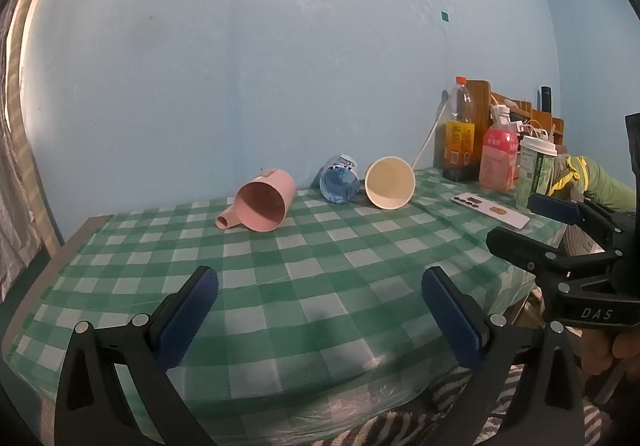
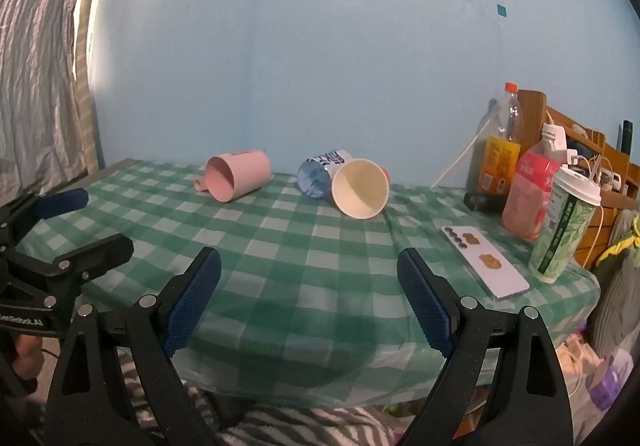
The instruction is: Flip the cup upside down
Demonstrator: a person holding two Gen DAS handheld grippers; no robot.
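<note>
Three cups lie on their sides at the back of the green checked table (image 1: 304,278) (image 2: 304,246), mouths toward me: a pink handled mug (image 1: 262,201) (image 2: 236,175), a blue printed cup (image 1: 339,179) (image 2: 320,172) and a cream paper cup (image 1: 390,183) (image 2: 360,188). The blue and cream cups touch. My left gripper (image 1: 320,286) is open and empty over the table's near part. My right gripper (image 2: 309,270) is open and empty over the near edge. Each gripper shows at the side of the other's view: the right one (image 1: 532,222), the left one (image 2: 94,220).
At the back right stand an orange-capped bottle (image 1: 460,134) (image 2: 498,142), a pink bottle (image 1: 498,154) (image 2: 530,194) and a lidded green takeaway cup (image 1: 534,170) (image 2: 564,222). A white phone (image 1: 490,210) (image 2: 484,262) lies flat near them. A wooden rack with cables (image 2: 580,150) stands behind.
</note>
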